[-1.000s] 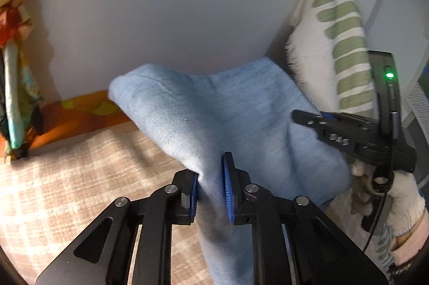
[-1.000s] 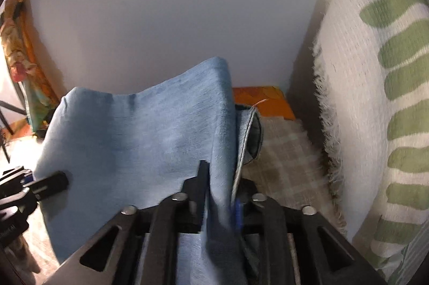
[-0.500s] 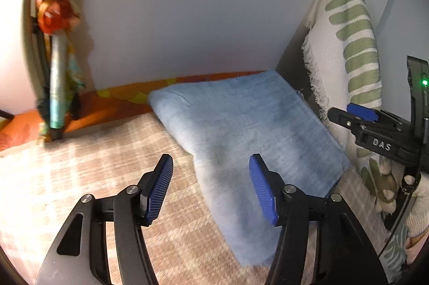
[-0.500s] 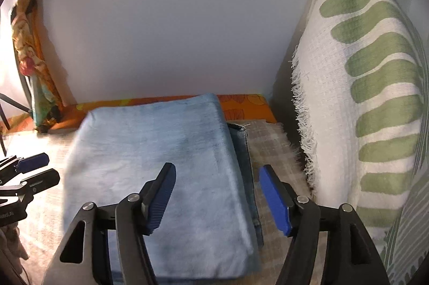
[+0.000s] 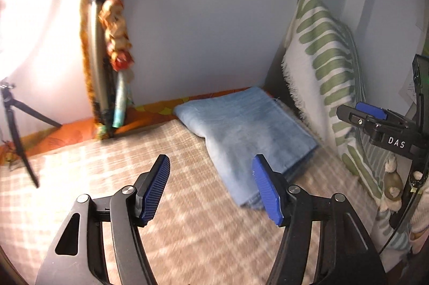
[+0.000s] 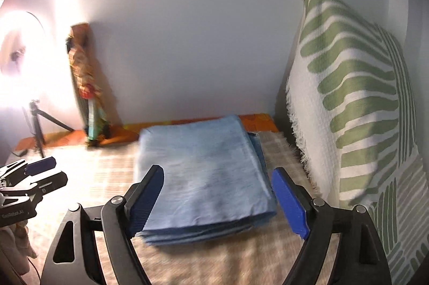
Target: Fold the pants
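Pants, light blue denim, folded into a flat rectangular stack (image 6: pixel 206 172), lie on the beige plaid bed cover (image 6: pixel 187 260), w/ several layer edges showing at the near side. Landmark = the pants.

Right gripper, black w/ blue ribbed pads (image 6: pixel 217 201), hovers just in front of the pants' near edge. Its jaws have just been opening and stand wide apart; nothing is pinched btwn them, pads clear of the cloth. Left gripper, same build (image 5: pixel 211 188), hovers near the pants' left front corner over bare plaid cover. Its jaws have also just been opening; gap btwn pads is empty, right pad overlaps the corner in view but isn't pressing it.

Each gripper shows in the other's view: right one to the right of the pants in the left wrist view, left one to the left of the pants in the right wrist view.

Right of the pants, near but apart: white cushion w/ green leaf stripes and fringed edge (image 6: pixel 348 108), standing upright.

Behind the pants: strip of orange patterned fabric (image 5: pixel 150 110) along the pale wall (image 6: pixel 187 30). Left of the pants, further back: tall orange-and-multicolour cloth bundle (image 5: pixel 107 57) leaning on the wall. Beyond that, a black tripod (image 5: pixel 13 129) under a bright lamp glare (image 6: pixel 18 57).
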The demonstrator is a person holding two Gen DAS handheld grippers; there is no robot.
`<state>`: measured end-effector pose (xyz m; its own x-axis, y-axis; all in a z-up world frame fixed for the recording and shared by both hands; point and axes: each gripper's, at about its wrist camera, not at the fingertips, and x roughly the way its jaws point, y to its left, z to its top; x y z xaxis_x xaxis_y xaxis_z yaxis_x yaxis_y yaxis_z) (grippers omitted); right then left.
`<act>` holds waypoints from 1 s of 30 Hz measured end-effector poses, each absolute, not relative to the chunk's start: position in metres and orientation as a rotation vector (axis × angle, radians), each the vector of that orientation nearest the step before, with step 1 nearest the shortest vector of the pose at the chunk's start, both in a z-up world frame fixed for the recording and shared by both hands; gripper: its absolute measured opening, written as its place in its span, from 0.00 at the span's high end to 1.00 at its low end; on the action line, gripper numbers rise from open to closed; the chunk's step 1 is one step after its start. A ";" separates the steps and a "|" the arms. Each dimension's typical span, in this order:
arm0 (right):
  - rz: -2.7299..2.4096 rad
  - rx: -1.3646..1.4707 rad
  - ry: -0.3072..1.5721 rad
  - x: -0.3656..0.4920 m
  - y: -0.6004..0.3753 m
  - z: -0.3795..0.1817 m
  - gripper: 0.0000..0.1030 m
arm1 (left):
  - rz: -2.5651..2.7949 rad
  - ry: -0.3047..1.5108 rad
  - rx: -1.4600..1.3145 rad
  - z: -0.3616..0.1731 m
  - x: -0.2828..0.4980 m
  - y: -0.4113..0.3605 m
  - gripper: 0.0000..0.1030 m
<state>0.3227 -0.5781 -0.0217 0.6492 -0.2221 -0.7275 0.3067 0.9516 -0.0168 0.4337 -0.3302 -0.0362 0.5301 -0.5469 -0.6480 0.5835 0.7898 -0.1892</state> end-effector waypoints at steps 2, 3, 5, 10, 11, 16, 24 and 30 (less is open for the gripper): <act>-0.284 0.106 0.783 0.308 -0.563 -0.004 0.17 | -0.677 0.733 0.067 -0.024 0.418 -0.320 0.37; -0.281 0.094 0.772 0.302 -0.555 0.003 0.17 | -0.676 0.718 0.078 -0.018 0.409 -0.314 0.37; -0.272 0.073 0.740 0.289 -0.536 0.021 0.14 | -0.676 0.686 0.092 -0.007 0.394 -0.304 0.36; -0.231 0.066 0.702 0.266 -0.497 0.051 0.09 | -0.680 0.632 0.088 0.017 0.360 -0.276 0.29; -0.220 0.068 0.700 0.262 -0.486 0.056 0.08 | -0.678 0.622 0.088 0.021 0.355 -0.270 0.29; -0.192 0.055 0.675 0.244 -0.445 0.070 0.03 | -0.661 0.579 0.101 0.039 0.331 -0.244 0.25; -0.168 0.029 0.639 0.224 -0.385 0.083 0.00 | -0.631 0.520 0.087 0.055 0.300 -0.199 0.22; -0.128 0.047 0.628 0.212 -0.345 0.073 0.00 | -0.606 0.518 0.058 0.048 0.285 -0.167 0.21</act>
